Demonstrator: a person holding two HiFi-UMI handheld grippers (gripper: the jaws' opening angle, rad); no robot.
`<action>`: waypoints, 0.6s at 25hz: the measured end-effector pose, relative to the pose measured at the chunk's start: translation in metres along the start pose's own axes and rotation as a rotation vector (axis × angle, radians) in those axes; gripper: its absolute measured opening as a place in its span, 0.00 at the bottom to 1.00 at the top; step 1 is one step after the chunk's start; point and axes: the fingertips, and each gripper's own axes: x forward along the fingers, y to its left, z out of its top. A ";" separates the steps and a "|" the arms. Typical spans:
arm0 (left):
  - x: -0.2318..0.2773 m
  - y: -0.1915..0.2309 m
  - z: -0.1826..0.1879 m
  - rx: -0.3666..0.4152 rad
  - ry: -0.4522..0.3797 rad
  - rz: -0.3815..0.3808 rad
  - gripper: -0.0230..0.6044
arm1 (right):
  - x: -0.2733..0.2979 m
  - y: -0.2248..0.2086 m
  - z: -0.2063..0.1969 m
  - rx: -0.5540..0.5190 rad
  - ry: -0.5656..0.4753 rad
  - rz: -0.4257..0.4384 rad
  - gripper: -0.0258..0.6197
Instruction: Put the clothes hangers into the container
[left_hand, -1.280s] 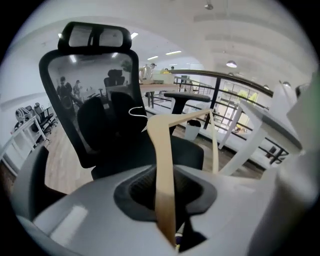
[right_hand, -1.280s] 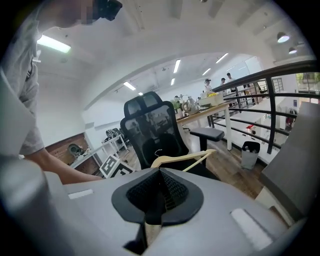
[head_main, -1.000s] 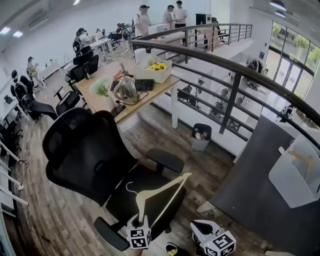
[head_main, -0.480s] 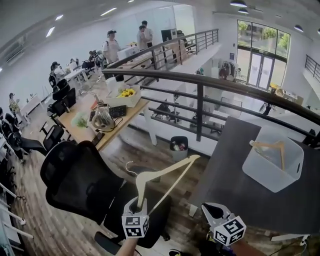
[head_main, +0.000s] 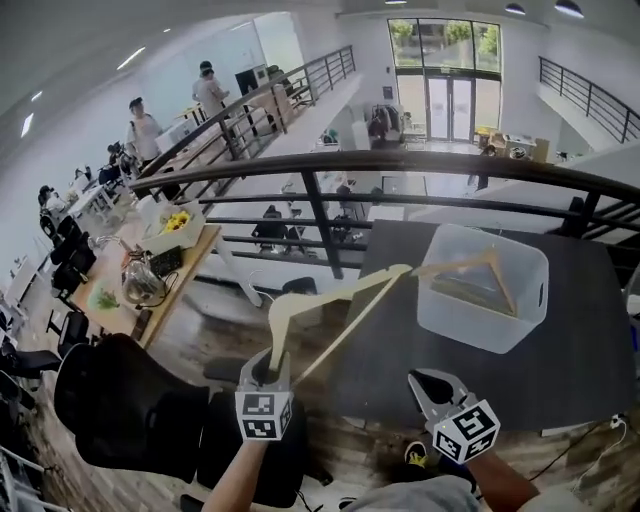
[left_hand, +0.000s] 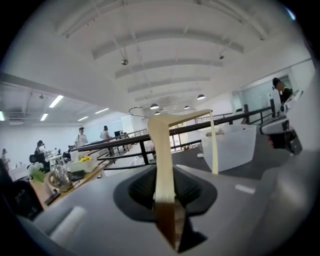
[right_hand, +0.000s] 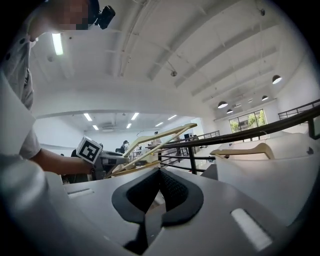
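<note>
A: Status on the hanger run?
B: Mid-carry. Pinching the wooden hanger (left_hand: 162, 165) by one shoulder end in the left gripper (head_main: 270, 372), with jaws clamped on the wood and parted only by its thickness. Held up in the air, with the free end aimed at the container (head_main: 455, 325).
A: Over the container yet?
B: Not quite, going by the head view. Reaching to just beside the near-left rim; can't tell height above it. Also seeing a second hanger (right_hand: 245, 149) already inside, with its top above the rim.
A: Why grip at the end?
B: Probably for reach (guess, not a reading): keeps the gripper back from the dark surface (head_main: 580, 330) under the container and lets the long side lead in.
A: Right gripper (head_main: 432, 390)?
B: Empty. Pressed together at the jaws, nothing between. Sitting low by the surface's near edge, out of the way of the carry.
A: Risk?
B: Snagging on the hanger already inside, or catching the rim with the lower bar. Needs a tilt down and a release over the opening, not before.
</note>
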 end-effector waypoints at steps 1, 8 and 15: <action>0.016 -0.013 0.013 0.021 -0.008 -0.027 0.18 | -0.006 -0.014 0.003 0.006 -0.010 -0.022 0.04; 0.120 -0.123 0.092 0.180 -0.030 -0.181 0.18 | -0.053 -0.114 0.014 0.050 -0.054 -0.135 0.04; 0.199 -0.218 0.141 0.321 -0.022 -0.307 0.18 | -0.082 -0.177 0.022 0.095 -0.079 -0.194 0.04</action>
